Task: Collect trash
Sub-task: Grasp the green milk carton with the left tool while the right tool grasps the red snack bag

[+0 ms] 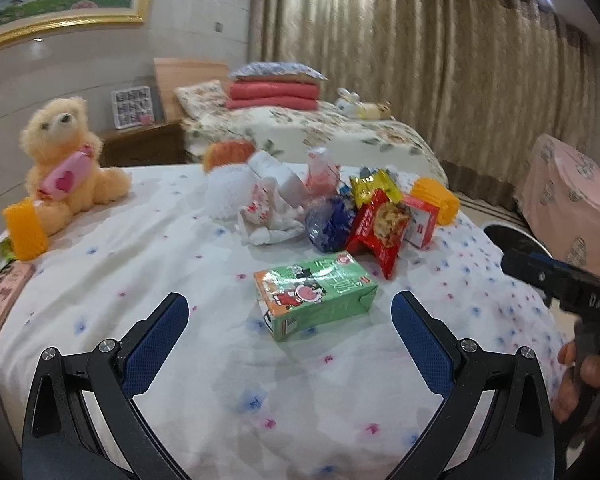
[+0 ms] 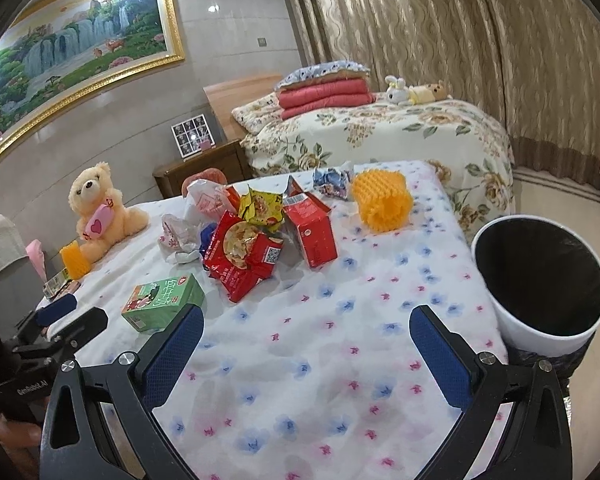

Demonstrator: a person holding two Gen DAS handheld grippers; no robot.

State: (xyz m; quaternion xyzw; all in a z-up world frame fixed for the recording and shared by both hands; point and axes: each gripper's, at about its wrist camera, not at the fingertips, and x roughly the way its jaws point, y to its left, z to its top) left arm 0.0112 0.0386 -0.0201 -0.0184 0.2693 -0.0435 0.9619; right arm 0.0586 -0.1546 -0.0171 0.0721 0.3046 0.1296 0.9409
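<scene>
Left tool (image 1: 290, 316) nearest, fingers apart, empty, green carton (image 1: 315, 295) just beyond on bed (image 1: 140, 240). Right tool (image 2: 306, 332) likewise apart, empty. Wrapper pile (image 2: 244, 248) farther; bin (image 2: 540, 284) right. Risk: soft bedding lets carton slide on closing.

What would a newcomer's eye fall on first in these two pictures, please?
Probably the heap of bright snack wrappers in the middle of the flowered bed sheet, with a green drink carton lying apart in front of the open left tool. Next, the teddy bear sitting at the left, and the white bin at the bed's right edge.
</scene>
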